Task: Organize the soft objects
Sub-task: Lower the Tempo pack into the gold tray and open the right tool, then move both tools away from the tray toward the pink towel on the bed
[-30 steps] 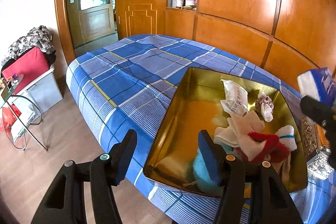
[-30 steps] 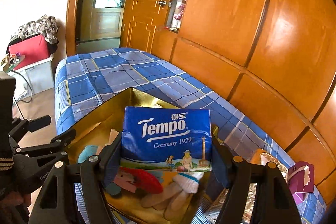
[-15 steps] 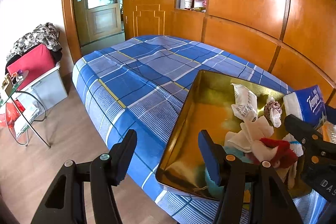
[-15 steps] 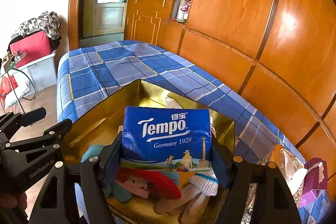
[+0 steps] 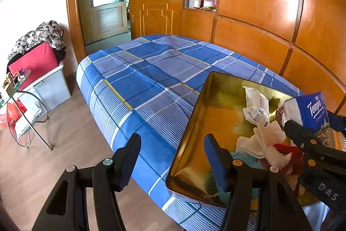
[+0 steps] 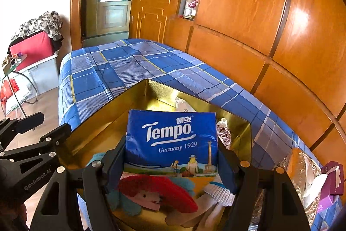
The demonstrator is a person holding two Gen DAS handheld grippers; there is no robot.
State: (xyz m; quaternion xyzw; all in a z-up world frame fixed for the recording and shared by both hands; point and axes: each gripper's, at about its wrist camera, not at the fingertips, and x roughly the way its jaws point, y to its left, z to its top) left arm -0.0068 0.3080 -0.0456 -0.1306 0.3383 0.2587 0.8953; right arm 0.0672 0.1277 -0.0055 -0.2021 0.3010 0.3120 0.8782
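The blue tissue pack (image 6: pixel 172 141) stands upright between the pads of the right gripper (image 6: pixel 172 157), its printed face toward the camera and its long axis level, from pad to pad. Both pads press on its sides. It hangs over the gold tray (image 6: pixel 149 88), which lies on a bed with a blue checked sheet (image 5: pixel 151 70), beside a wooden panelled wall (image 5: pixel 259 3). The left gripper (image 5: pixel 170 162) has its fingers spread and empty, near the tray's front edge.

The far left part of the gold tray (image 5: pixel 218 114) lay bare and reachable, while socks (image 6: pixel 157 189), a white packet (image 5: pixel 257 107) and the wooden wall panel (image 6: pixel 281 62) crowded its right side.
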